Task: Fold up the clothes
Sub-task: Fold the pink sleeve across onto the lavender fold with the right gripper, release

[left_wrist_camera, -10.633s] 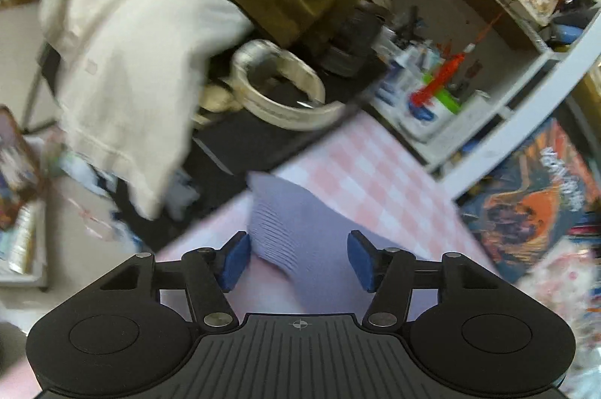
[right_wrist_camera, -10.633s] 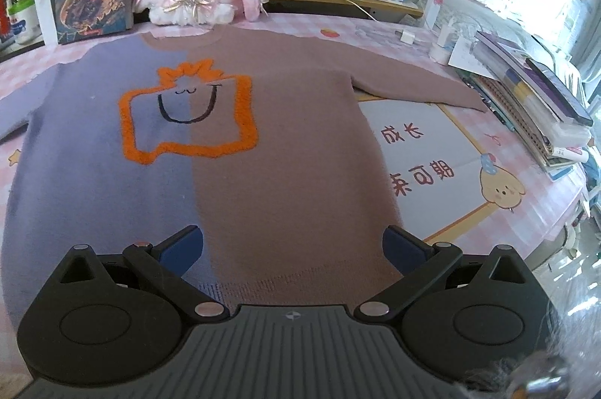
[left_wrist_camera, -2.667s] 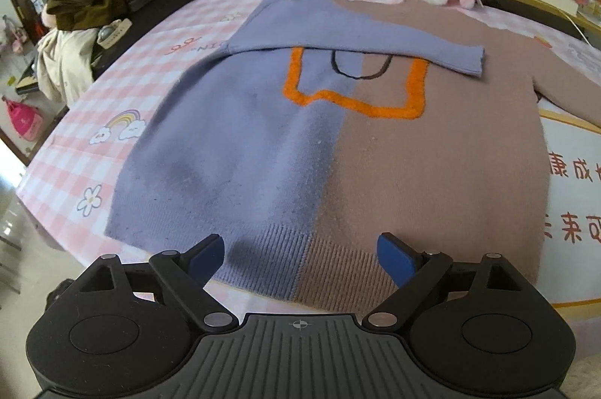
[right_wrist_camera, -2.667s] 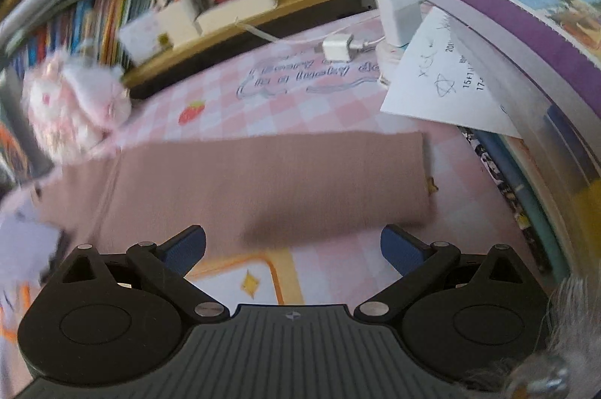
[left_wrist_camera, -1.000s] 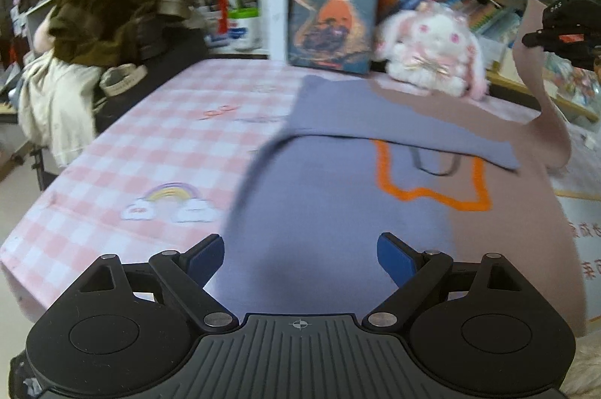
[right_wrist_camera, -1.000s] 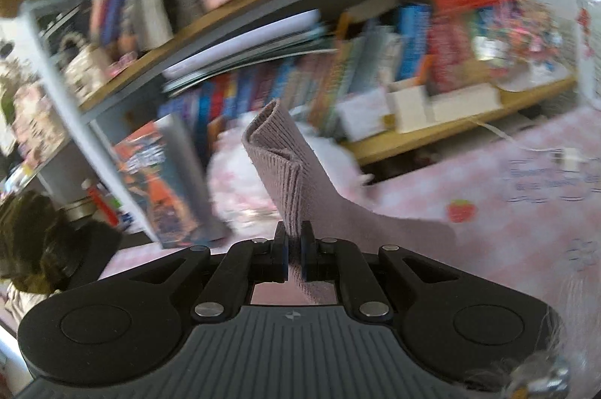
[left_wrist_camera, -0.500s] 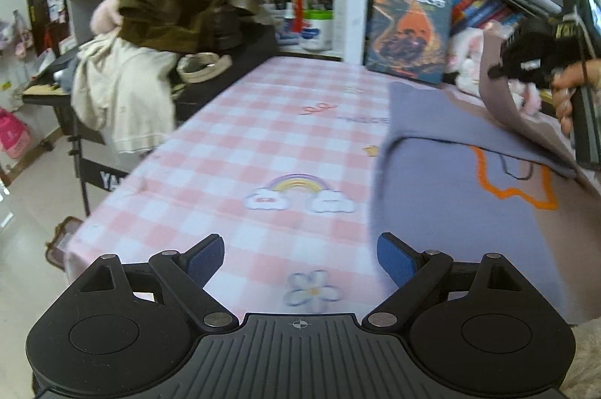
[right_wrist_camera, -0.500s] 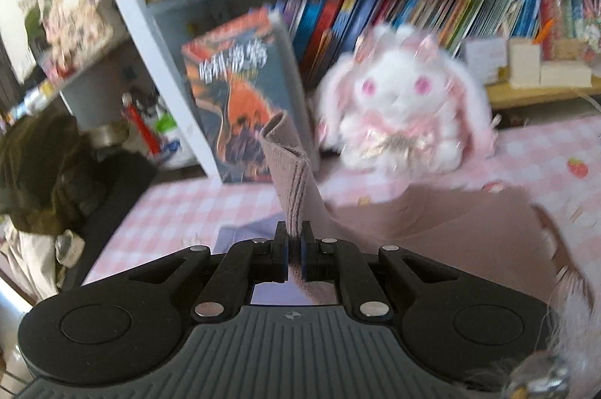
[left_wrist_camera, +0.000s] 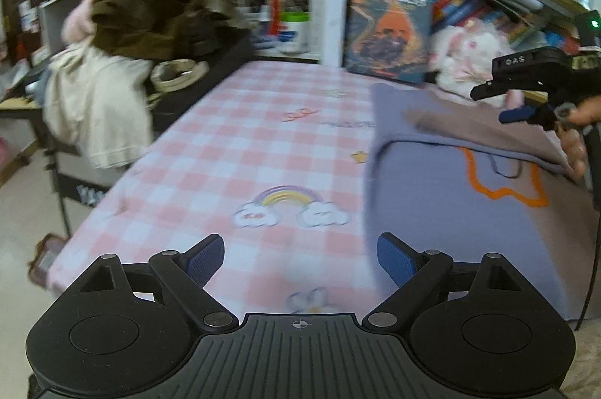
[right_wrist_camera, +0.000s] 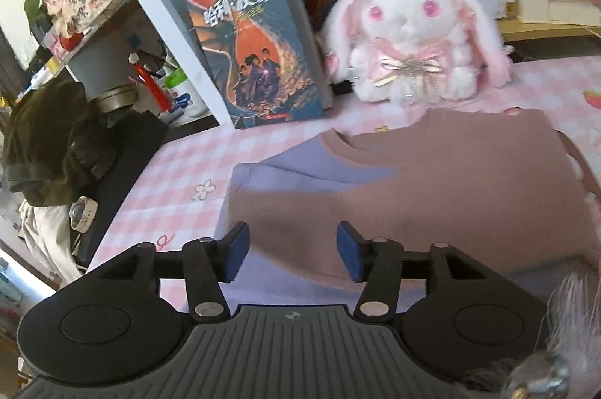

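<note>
A half lilac, half brown sweater (left_wrist_camera: 450, 196) with an orange outline lies flat on the pink checked table (left_wrist_camera: 244, 143). Its lilac sleeve is folded across the chest. The brown sleeve (right_wrist_camera: 375, 211) lies over that, reaching the lilac side. My right gripper (right_wrist_camera: 292, 250) hovers just above this sleeve with its jaws opening; the cloth lies below the pads, not pinched. In the left wrist view the right gripper (left_wrist_camera: 488, 106) shows at the right edge, held by a hand. My left gripper (left_wrist_camera: 300, 258) stands open over bare tablecloth, left of the sweater, holding nothing.
A white and pink plush rabbit (right_wrist_camera: 409, 34) and an upright book (right_wrist_camera: 259, 49) stand at the table's back under bookshelves. A dark coat heap (left_wrist_camera: 150, 4) and a cream garment (left_wrist_camera: 94, 113) hang beyond the table's left edge, where the floor drops away.
The right gripper came down over the sweater and opened, letting go of the brown sleeve, which now lies flat across the chest. The left gripper swung left over bare tablecloth.
</note>
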